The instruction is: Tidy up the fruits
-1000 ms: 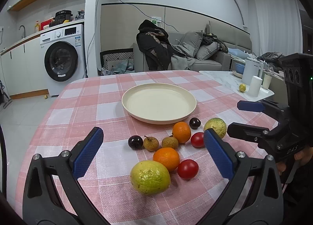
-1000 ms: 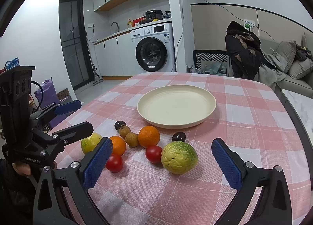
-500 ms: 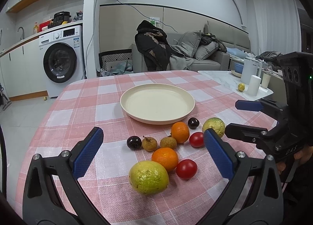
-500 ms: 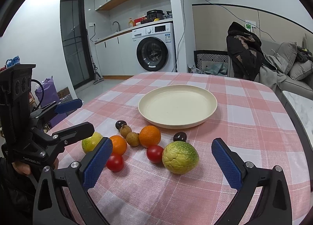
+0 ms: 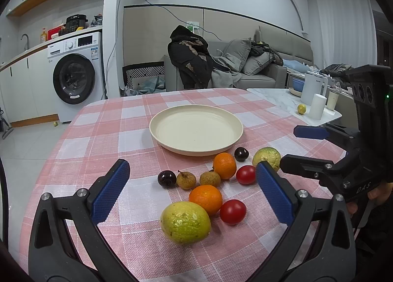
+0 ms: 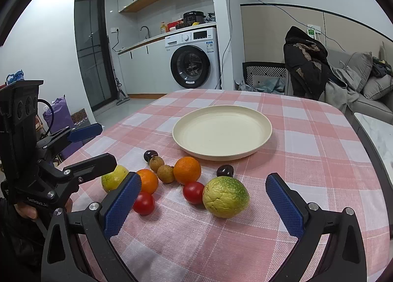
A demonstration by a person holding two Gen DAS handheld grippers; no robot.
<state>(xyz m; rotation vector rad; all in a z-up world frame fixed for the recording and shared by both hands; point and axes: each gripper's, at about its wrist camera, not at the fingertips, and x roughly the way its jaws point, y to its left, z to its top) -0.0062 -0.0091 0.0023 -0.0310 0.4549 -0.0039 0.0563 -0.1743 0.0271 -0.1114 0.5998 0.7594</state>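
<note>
Here, over the near edge of the pink-checked surface [image 5: 103, 132], left gripper [image 5: 191, 191] held low with blue pads spread wide apart, nothing between them but air. Just ahead of its left pad, a dark cherry [image 5: 167, 178], then two small brown longans [image 5: 186, 180] side by side. Straight ahead and nearest, between the pads, a big yellow-green citrus [image 5: 185, 222], touching a near orange [image 5: 205, 199] behind it; just right of that, a near tomato [image 5: 232, 211]. Further ahead, a far orange [image 5: 224, 165] beside the second longan, a far tomato [image 5: 246, 174] close to the right pad, a second dark cherry [image 5: 241, 154] near the rim of the cream plate [image 5: 231, 144], which sits empty beyond the whole cluster. Past the right pad, partly hidden by it, a wrinkled green fruit [image 5: 267, 156].

Off to the right of all this, right gripper [image 6: 203, 204] likewise spread wide and holding nothing, hovering over the same surface. From its own camera, nearest its left pad the near tomato again, with the near orange and yellow-green citrus behind the pad. Between the pads, right of centre, the wrinkled green fruit, touching the far tomato on its left. Ahead, longans, far orange and both cherries, then the plate. At the far left edge of that view, the left gripper's black body with fingers of a hand [image 6: 27, 210] wrapped under it; in the other view, a hand [image 5: 375, 193] under the right gripper's handle.
</note>
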